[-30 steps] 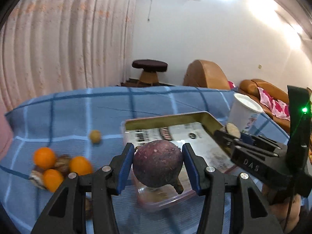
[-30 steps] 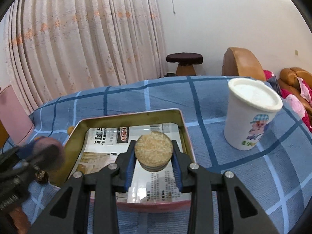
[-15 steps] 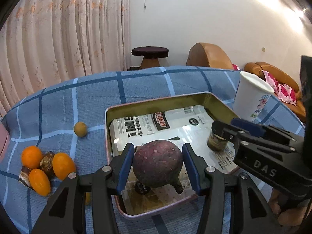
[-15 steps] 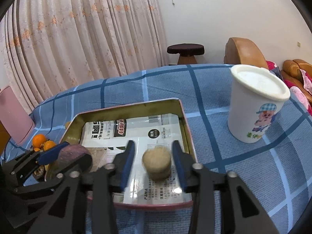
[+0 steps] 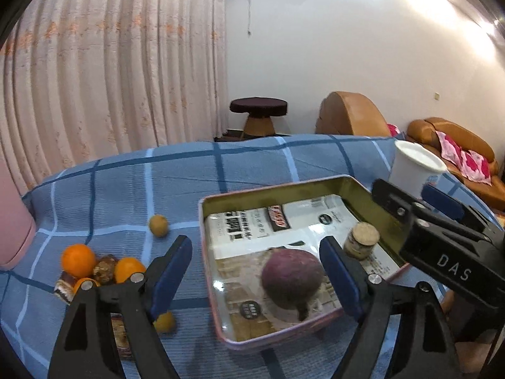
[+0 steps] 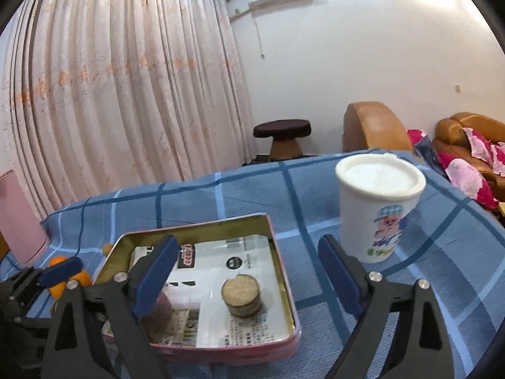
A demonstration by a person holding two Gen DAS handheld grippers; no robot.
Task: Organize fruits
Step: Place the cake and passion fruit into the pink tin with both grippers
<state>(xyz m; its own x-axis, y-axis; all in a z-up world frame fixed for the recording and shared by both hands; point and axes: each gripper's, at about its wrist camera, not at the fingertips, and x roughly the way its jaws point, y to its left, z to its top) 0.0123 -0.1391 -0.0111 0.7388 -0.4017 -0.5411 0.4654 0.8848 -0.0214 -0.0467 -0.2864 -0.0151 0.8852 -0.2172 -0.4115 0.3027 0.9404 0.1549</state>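
Left wrist view: the left gripper has just been opening; its jaws stand wide apart, pads clear of the purple fruit, which rests inside the metal tray near its front wall. Small tan stack sits in the tray behind the fruit, toward the right wall. Oranges lie on the blue checked cloth left of the tray. Right gripper has likewise just been opening; nothing is gripped. White cup stands right of the tray.
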